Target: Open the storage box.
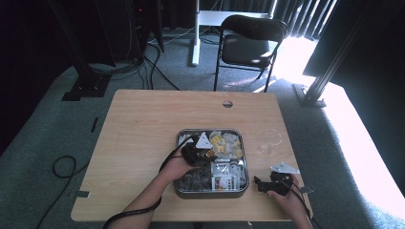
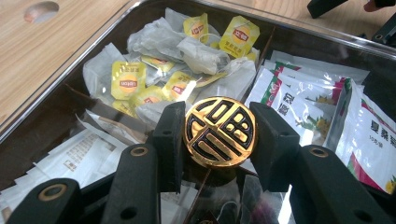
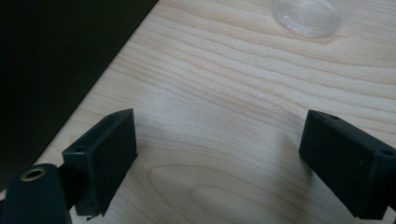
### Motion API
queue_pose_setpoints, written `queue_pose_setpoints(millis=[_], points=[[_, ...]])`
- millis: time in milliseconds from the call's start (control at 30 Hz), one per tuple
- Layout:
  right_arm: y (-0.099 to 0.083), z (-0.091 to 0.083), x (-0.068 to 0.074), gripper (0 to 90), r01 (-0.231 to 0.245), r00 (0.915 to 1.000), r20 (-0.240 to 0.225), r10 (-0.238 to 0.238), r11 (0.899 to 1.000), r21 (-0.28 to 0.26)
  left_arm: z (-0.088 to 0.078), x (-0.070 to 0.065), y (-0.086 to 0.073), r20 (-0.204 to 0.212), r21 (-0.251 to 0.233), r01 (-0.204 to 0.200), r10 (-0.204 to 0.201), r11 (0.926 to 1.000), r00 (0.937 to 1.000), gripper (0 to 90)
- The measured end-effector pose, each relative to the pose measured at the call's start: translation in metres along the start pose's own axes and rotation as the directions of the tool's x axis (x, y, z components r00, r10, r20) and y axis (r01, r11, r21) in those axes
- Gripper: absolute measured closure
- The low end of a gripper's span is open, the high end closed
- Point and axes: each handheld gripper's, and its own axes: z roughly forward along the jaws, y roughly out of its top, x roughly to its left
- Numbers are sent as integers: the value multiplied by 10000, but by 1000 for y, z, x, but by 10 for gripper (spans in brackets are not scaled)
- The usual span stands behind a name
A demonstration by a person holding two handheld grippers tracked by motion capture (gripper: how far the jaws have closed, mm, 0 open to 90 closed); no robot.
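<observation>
My left gripper (image 2: 218, 140) is shut on a round gold-and-black disc (image 2: 219, 131) with a raised pattern, one pad against each side of its edge. It holds the disc just above a metal tray (image 1: 178, 142) in the middle of the table; in the high view the left gripper (image 1: 198, 152) is over the tray's left half. Under the disc lie tea bags with yellow tags (image 2: 128, 81) and white sachets with red and green print (image 2: 299, 100). My right gripper (image 1: 266, 184) rests open near the table's front right edge, its jaws wide apart over bare wood (image 3: 219, 154).
A clear glass cup (image 1: 270, 141) stands right of the tray; the cup (image 3: 308, 16) is also ahead of the right gripper. The wooden table has a round hole (image 1: 228, 103) near its far edge. A black folding chair (image 1: 248, 45) stands beyond the table.
</observation>
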Motion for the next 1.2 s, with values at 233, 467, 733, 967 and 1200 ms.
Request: queue_pose_setpoints(millis=[233, 467, 733, 967, 1200], points=[[0, 0, 0, 106, 0, 10000, 1, 0, 10000, 1, -16, 5, 6, -64, -305, 130, -132, 9994, 9999, 589], [0, 0, 0, 105, -21, 10000, 0, 21, 10000, 9, -32, 10, 6, -241, -405, 240, -250, 9989, 9994, 589], [0, 0, 0, 105, -20, 10000, -1, 20, 10000, 9, -46, 18, -1, -422, -351, 437, -452, 9984, 9981, 589], [0, 0, 0, 105, -20, 10000, -3, 20, 10000, 9, -60, 25, -11, -786, -423, 625, -657, 9971, 9947, 589], [0, 0, 0, 105, -5, 10000, 3, 5, 10000, 0, -74, 33, -21, -1150, -573, 886, -947, 9944, 9888, 589]])
